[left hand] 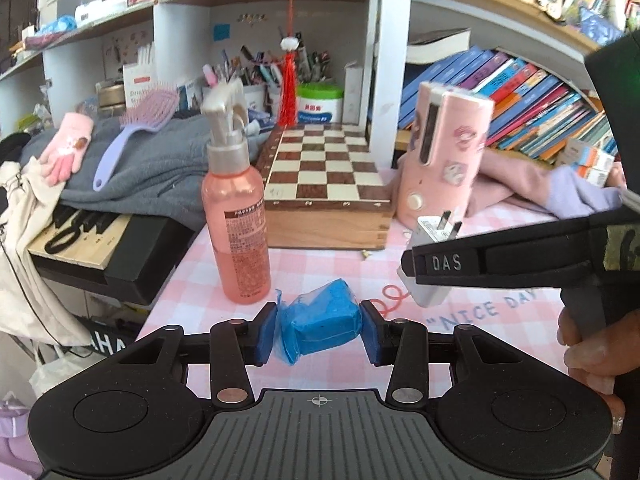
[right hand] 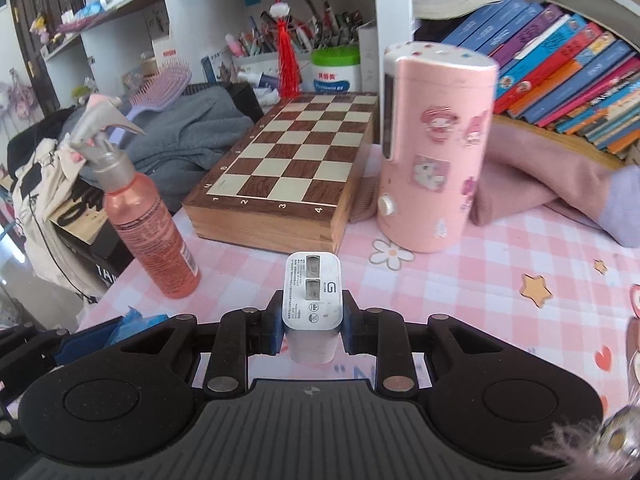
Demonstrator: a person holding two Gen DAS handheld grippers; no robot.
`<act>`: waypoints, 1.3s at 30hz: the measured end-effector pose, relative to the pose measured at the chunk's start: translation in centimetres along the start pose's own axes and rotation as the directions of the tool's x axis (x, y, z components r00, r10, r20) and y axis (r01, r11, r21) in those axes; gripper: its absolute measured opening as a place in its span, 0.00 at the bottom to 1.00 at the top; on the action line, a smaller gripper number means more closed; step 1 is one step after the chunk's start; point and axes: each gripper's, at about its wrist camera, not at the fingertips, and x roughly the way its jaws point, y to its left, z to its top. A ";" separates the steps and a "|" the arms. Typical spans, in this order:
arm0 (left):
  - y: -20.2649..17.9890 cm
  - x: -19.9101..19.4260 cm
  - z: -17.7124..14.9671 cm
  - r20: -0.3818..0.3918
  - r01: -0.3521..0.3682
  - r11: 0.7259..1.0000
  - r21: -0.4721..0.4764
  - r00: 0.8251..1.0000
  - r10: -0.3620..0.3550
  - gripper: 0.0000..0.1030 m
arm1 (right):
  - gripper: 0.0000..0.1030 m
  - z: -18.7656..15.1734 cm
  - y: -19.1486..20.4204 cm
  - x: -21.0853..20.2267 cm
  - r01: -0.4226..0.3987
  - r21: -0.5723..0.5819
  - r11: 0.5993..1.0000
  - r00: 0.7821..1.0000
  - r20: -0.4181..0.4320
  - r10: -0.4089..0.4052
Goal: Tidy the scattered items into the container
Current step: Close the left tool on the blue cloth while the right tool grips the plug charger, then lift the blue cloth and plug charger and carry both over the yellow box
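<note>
Left gripper (left hand: pixel 319 330) pinching a blue wrapped block (left hand: pixel 323 322) above the pink checked tablecloth (right hand: pixel 500 280); right gripper (right hand: pixel 312 326) clamped on a white charger (right hand: pixel 312 294), also off the cloth. Spray bottle (right hand: pixel 154 220), chessboard box (right hand: pixel 288 168) and pink canister (right hand: pixel 432 148) stand behind.

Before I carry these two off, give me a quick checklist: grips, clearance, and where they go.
1. Left tool shut on the blue packet: ok, pads press both ends.
2. Right tool shut on the white charger: ok, gripped by its sides.
3. Both items off the tablecloth: ok, they look lifted.
4. Spray bottle clear of the left tool: ok, upright and apart, though close.
5. Pink canister clear of the charger: ok, it stands further back.
6. Container in sight: cannot tell, neither view shows an obvious one.
</note>
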 end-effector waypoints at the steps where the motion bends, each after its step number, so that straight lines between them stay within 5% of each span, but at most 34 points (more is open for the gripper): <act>1: 0.0 -0.5 0.0 0.004 0.004 1.000 0.004 1.000 -0.004 0.40 | 0.24 -0.2 0.0 -0.6 0.003 0.001 1.000 1.000 0.007 -0.003; 28: 2.4 -14.5 -3.9 0.044 0.190 0.982 -0.020 0.981 -0.189 0.40 | 0.24 -9.5 2.7 -16.3 0.034 0.018 0.999 0.995 0.090 -0.036; 39: 1.8 -18.4 -5.9 0.068 0.229 0.973 0.043 0.970 -0.231 0.40 | 0.24 -12.4 4.5 -20.5 0.052 0.033 0.998 0.992 0.115 -0.055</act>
